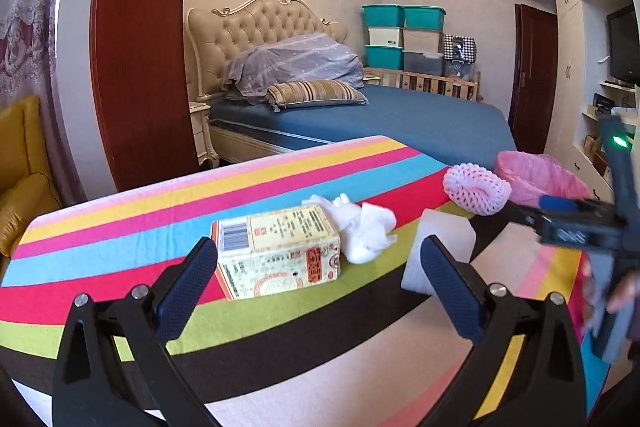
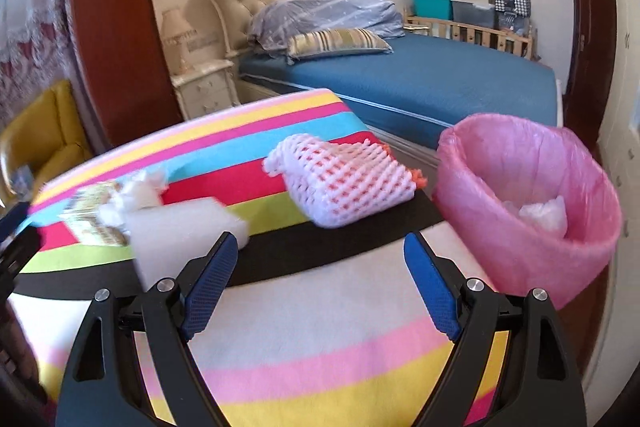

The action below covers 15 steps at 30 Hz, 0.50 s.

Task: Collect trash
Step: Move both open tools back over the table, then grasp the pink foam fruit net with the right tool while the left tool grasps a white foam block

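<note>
A printed carton [image 1: 276, 257] lies on the striped table cloth [image 1: 120, 227], with a crumpled white tissue [image 1: 366, 227] behind it and a white foam block [image 1: 436, 251] to the right. A pink foam fruit net [image 1: 476, 193] lies near the far right edge, beside a bin with a pink liner [image 1: 540, 179]. My left gripper [image 1: 316, 291] is open and empty, just in front of the carton. My right gripper [image 2: 316, 291] is open and empty, short of the net [image 2: 340, 183], with the bin [image 2: 520, 195] at right; some clear plastic lies in it. The block [image 2: 180, 235], tissue [image 2: 140, 193] and carton [image 2: 94, 215] show at left.
A bed with a blue cover [image 1: 400, 115] stands behind the table, with stacked storage boxes [image 1: 404, 35] beyond. A yellow chair [image 1: 24, 163] is at far left. A nightstand [image 2: 208, 91] sits by the bed. The right gripper's body [image 1: 580, 223] shows in the left wrist view.
</note>
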Motion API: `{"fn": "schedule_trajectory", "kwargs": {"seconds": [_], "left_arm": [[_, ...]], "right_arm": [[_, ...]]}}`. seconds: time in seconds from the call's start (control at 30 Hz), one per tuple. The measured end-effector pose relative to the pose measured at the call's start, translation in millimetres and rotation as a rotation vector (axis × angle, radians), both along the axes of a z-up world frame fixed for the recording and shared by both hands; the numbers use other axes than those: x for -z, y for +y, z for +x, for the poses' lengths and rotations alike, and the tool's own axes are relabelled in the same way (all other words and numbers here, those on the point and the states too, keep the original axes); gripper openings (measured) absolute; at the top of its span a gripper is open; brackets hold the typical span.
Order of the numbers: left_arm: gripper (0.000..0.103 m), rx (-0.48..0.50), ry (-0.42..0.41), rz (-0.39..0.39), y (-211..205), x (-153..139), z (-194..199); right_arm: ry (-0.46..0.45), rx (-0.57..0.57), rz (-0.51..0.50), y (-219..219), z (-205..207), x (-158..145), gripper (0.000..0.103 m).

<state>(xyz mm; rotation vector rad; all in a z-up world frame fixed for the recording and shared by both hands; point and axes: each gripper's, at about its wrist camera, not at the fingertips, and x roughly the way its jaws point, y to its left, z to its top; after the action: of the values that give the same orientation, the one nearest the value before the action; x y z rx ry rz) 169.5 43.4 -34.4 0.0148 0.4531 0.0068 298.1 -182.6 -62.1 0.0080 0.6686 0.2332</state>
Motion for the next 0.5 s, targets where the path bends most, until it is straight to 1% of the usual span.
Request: {"fn": "schedule_trajectory", "kwargs": {"seconds": [0.1, 0.17, 0.27, 0.33, 0.37, 0.4, 0.43, 0.47, 0.5], "left_arm": [[0.098, 0.023, 0.002, 0.008, 1, 5, -4], [0.098, 0.029, -0.011, -0.023, 7, 4, -6], [0.098, 0.029, -0.012, -0.074, 14, 5, -5], [0.098, 0.015, -0.009, -0.102, 19, 5, -6], [0.098, 0.014, -0.009, -0.115, 21, 6, -6], [0.098, 0.015, -0.008, -0.119, 22, 6, -5], [0.098, 0.016, -0.008, -0.119, 21, 7, -5], [0.098, 0.019, -0.008, -0.115, 20, 6, -6], [0.098, 0.022, -0.009, -0.108, 18, 6, -6]], "right_arm": [[0.008, 0.034, -0.050, 8, 21, 1, 0.080], [0.020, 0.053, -0.073, 12, 35, 2, 0.079], [0.040, 0.069, -0.110, 19, 51, 4, 0.072], [0.053, 0.070, -0.113, 22, 56, 7, 0.068], [0.065, 0.072, -0.123, 23, 59, 9, 0.062], [0.078, 0.076, -0.134, 24, 61, 11, 0.054], [0.081, 0.083, -0.136, 24, 62, 11, 0.050], [0.079, 0.085, -0.138, 24, 61, 10, 0.044], [0.074, 0.083, -0.144, 24, 58, 10, 0.036]]}}
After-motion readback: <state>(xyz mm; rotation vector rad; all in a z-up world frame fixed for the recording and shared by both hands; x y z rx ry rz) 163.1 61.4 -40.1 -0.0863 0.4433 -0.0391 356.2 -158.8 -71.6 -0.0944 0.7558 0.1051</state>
